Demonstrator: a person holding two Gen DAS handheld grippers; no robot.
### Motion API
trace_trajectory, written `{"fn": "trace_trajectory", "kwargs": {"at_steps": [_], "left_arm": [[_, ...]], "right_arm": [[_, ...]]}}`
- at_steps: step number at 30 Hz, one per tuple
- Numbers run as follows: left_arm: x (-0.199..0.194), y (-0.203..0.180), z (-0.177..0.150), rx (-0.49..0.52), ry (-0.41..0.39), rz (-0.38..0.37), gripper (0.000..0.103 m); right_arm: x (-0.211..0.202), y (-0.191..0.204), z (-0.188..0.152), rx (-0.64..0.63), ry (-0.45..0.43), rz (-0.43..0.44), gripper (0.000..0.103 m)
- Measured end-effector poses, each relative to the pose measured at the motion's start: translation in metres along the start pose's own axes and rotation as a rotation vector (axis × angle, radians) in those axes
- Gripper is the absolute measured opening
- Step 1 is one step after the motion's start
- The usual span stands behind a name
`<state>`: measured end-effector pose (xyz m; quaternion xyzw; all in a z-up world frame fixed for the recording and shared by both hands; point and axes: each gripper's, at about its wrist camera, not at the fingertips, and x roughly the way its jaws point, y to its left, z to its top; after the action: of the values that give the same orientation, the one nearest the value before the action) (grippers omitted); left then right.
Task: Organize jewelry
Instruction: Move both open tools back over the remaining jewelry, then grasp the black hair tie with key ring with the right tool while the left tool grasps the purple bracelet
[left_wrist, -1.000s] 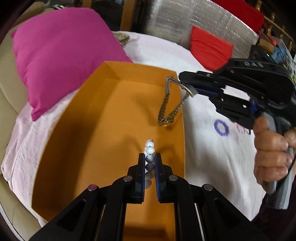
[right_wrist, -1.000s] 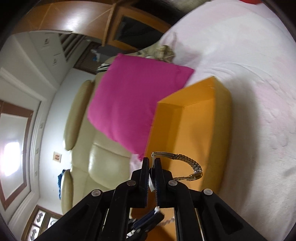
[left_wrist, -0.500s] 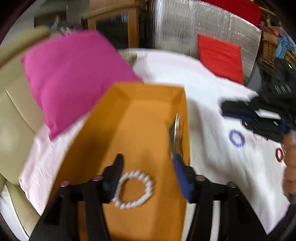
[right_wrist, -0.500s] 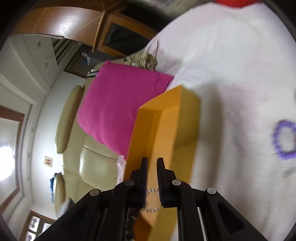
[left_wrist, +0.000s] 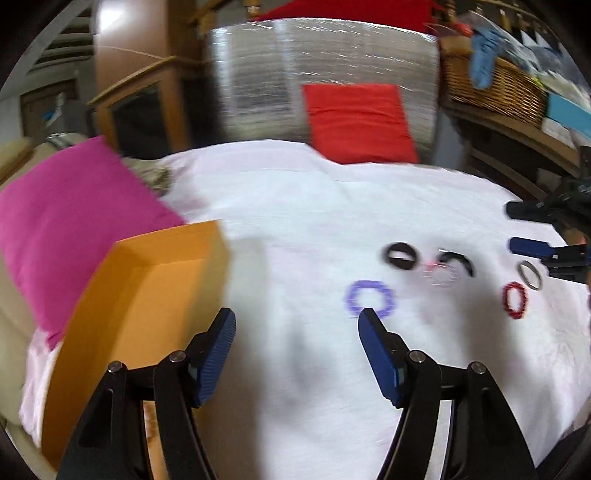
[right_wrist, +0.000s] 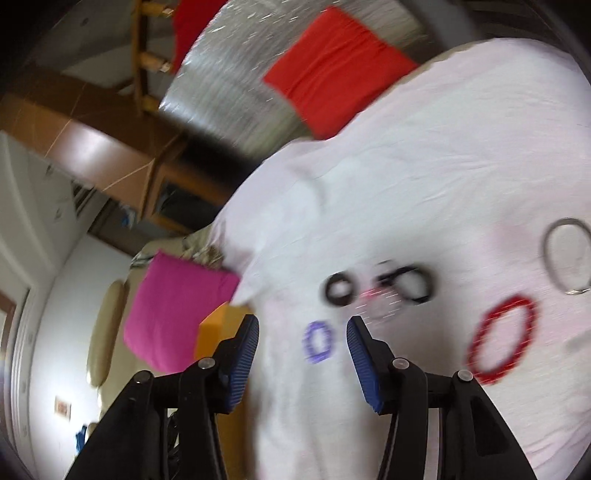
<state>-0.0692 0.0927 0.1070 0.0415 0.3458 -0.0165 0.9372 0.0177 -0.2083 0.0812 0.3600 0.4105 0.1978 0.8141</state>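
Several bracelets lie on the white sheet (left_wrist: 295, 229): a purple bead bracelet (left_wrist: 369, 298), a black ring (left_wrist: 400, 256), a second black one (left_wrist: 458, 260), a clear one (left_wrist: 439, 275), a red bead bracelet (left_wrist: 514, 300) and a silver bangle (left_wrist: 530, 275). My left gripper (left_wrist: 295, 325) is open and empty above the sheet, just right of the orange box (left_wrist: 122, 295). My right gripper (right_wrist: 301, 330) is open and empty, the purple bracelet (right_wrist: 318, 341) showing between its fingers. The red bracelet (right_wrist: 502, 341) and silver bangle (right_wrist: 567, 254) lie to its right.
A magenta pillow (left_wrist: 70, 214) lies left of the box. A red cushion (left_wrist: 358, 122) leans on a silver foil roll (left_wrist: 325, 70) at the back. A wicker basket (left_wrist: 491, 81) stands on a shelf at the far right. The right gripper's fingers (left_wrist: 532, 249) show at the right edge.
Both grippers let go of their loads in the orange box, the white bead bracelet and the metal watch band, opened, and swung right over the sheet toward the loose bracelets.
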Motion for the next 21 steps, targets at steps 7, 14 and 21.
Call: {"fn": "trace_trajectory", "kwargs": {"at_steps": [7,14,21], "left_arm": [[0.033,-0.037,0.008,0.031,0.070,-0.010,0.070],[0.058,-0.043,0.009,0.006,0.129,-0.006,0.070],[0.064,-0.042,0.006,0.050,0.142,0.007,0.070]], "right_arm": [[0.013,-0.033,0.016,-0.031,0.050,-0.122,0.043],[0.051,-0.015,0.017,-0.153,0.080,-0.212,0.043],[0.083,-0.023,0.024,-0.132,0.130,-0.211,0.043]]}}
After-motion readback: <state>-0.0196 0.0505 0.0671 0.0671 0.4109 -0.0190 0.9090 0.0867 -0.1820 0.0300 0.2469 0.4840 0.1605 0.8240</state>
